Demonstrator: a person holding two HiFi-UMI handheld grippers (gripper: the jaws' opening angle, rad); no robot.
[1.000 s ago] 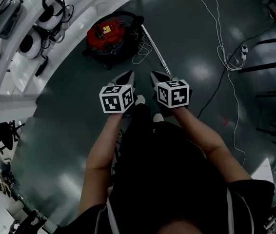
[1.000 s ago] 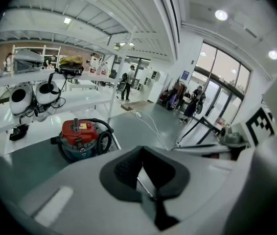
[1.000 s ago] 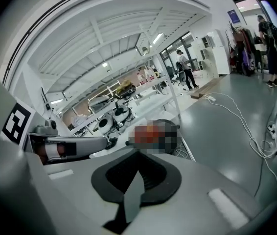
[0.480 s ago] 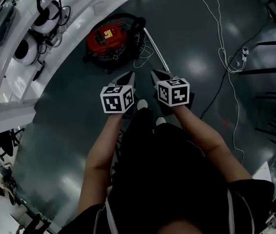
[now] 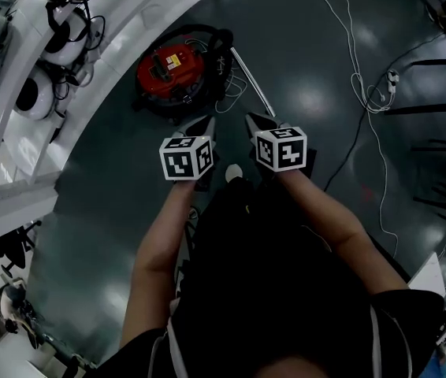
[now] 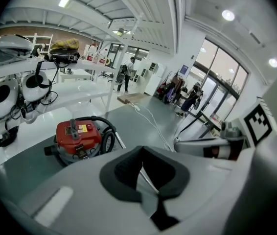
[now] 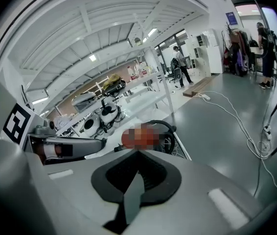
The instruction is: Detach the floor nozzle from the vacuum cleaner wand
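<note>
The left hand-held gripper [image 5: 206,122] and right hand-held gripper [image 5: 256,121] hang side by side just below the red vacuum cleaner [image 5: 168,69] on the floor [image 5: 325,53] — both with jaws pressed together, empty. The wand [image 5: 250,81] slants from the cleaner's right side toward the right hand-held gripper, which hides its lower end.

Red canister vacuum cleaner [image 5: 169,69], black hose [image 5: 203,28] looped round it, upright on grey floor [image 5: 286,22]. Silver wand [image 5: 252,87] lies flat alongside; near end hidden.
</note>
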